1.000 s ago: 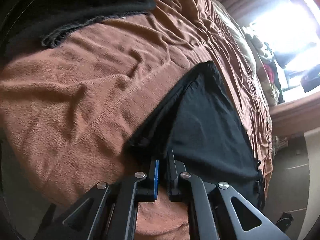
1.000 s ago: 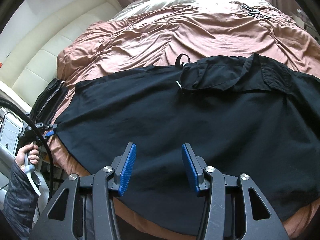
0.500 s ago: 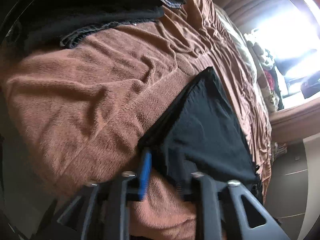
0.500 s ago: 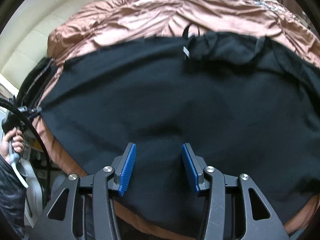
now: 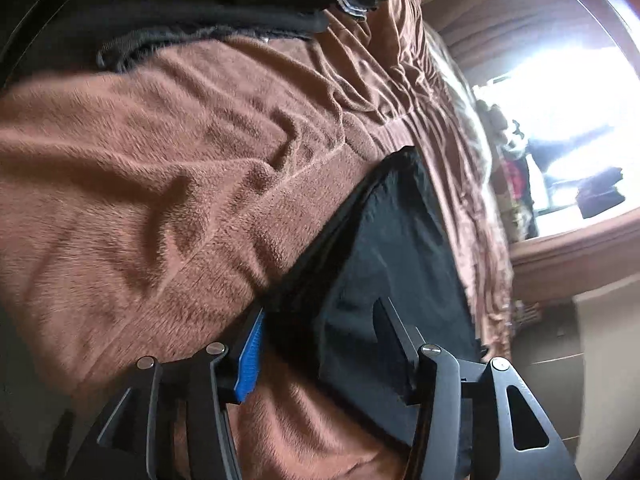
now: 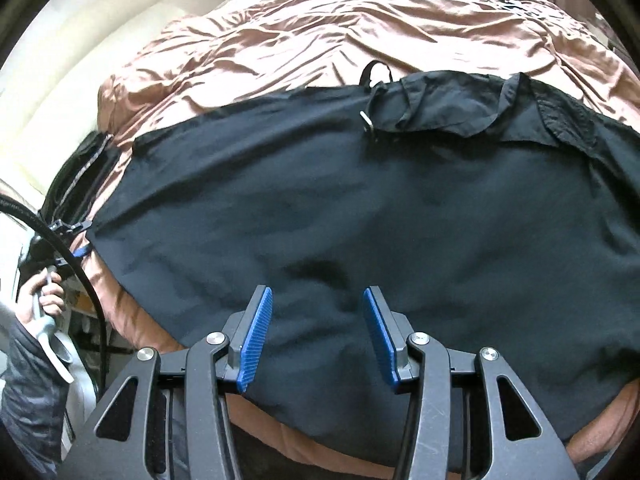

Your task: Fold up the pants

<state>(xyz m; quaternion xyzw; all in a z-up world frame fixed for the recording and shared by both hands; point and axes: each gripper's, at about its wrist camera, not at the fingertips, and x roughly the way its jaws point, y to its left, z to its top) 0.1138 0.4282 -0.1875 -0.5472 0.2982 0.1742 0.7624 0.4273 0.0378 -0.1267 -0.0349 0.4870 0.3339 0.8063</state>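
Black pants point(image 6: 360, 220) lie spread flat across the brown bed cover point(image 6: 320, 32), with the waistband and a metal clasp point(image 6: 366, 118) at the far edge. My right gripper point(image 6: 318, 336) hangs open just over the near part of the cloth, nothing between its blue pads point(image 6: 256, 340). In the left wrist view the pants' corner point(image 5: 304, 300) rests on the bed cover point(image 5: 160, 180). My left gripper point(image 5: 320, 340) is opening. The corner lies loose between its jaws and the blue pad point(image 5: 248, 356) stands clear of the cloth.
A pile of dark clothes point(image 5: 200, 8) sits at the far end of the bed. A bright window and a cluttered ledge point(image 5: 520, 184) are to the right. A black bag point(image 6: 76, 172) lies by the cream padded wall point(image 6: 80, 92). A person's hand point(image 6: 44, 292) holds a handle at the left.
My left gripper was shut on the pants' corner and has opened and let it go. The right gripper has sunk slightly toward the pants and stays open.
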